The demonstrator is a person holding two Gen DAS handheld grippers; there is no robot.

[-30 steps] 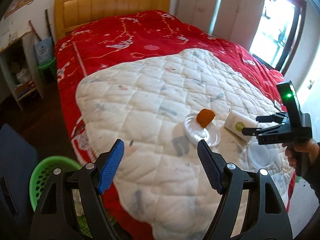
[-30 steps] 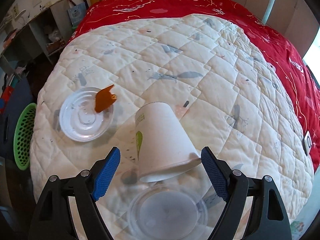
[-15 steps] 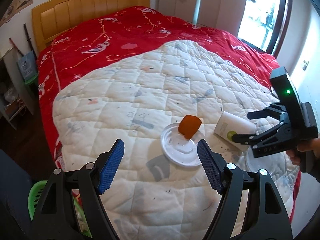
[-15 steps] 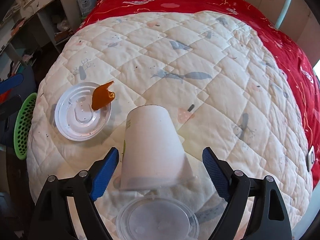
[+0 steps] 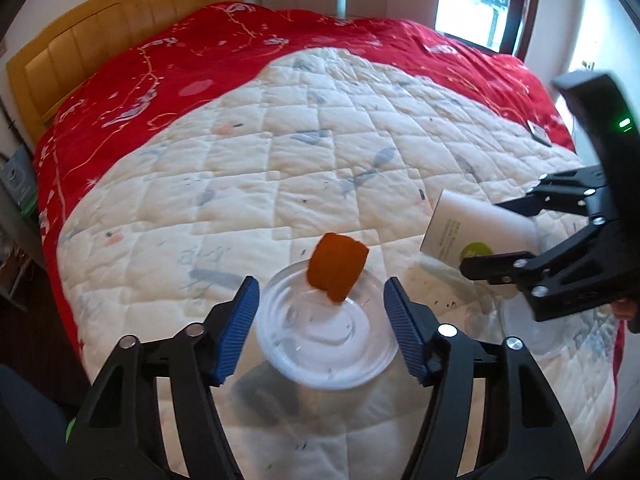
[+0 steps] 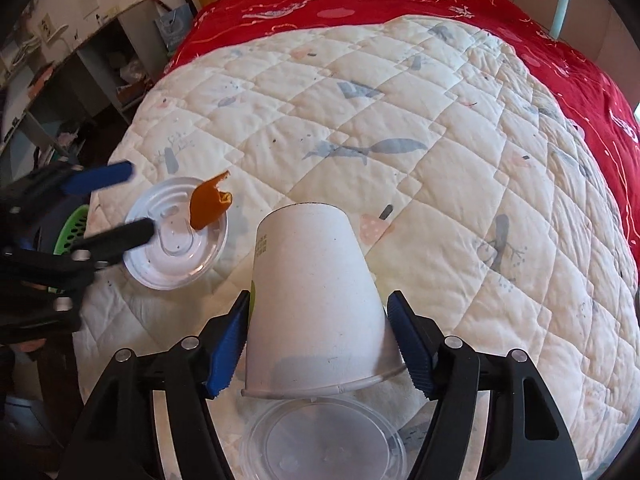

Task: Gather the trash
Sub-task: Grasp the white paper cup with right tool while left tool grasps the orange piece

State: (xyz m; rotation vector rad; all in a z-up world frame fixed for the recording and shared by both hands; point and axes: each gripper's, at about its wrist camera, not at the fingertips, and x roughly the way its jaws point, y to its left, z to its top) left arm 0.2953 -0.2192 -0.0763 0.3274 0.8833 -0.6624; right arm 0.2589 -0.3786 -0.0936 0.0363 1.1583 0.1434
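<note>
A white paper cup (image 6: 316, 304) lies on its side on the quilt, base pointing away. My right gripper (image 6: 319, 344) straddles it near the rim; its jaws are closing and both blue pads (image 6: 230, 344) touch the cup's sides. In the left wrist view the cup (image 5: 476, 232) sits between the right gripper's fingers (image 5: 496, 268). A clear plastic lid (image 5: 326, 336) carries a piece of orange peel (image 5: 338, 266). My left gripper (image 5: 322, 328) hovers over this lid, jaws closing, pads not touching it. The peel (image 6: 208, 204) leans on the lid's far edge.
A second clear lid (image 6: 324, 440) lies just under the cup's rim, near the bed's edge. A green basket (image 6: 74, 228) stands on the floor left of the bed. Red blanket (image 5: 280, 52), wooden headboard (image 5: 120, 40) and shelves (image 6: 60, 80) lie beyond.
My left gripper has travelled in over the lid with the peel and its jaws have narrowed. The right gripper stayed put while its jaws narrowed onto the cup.
</note>
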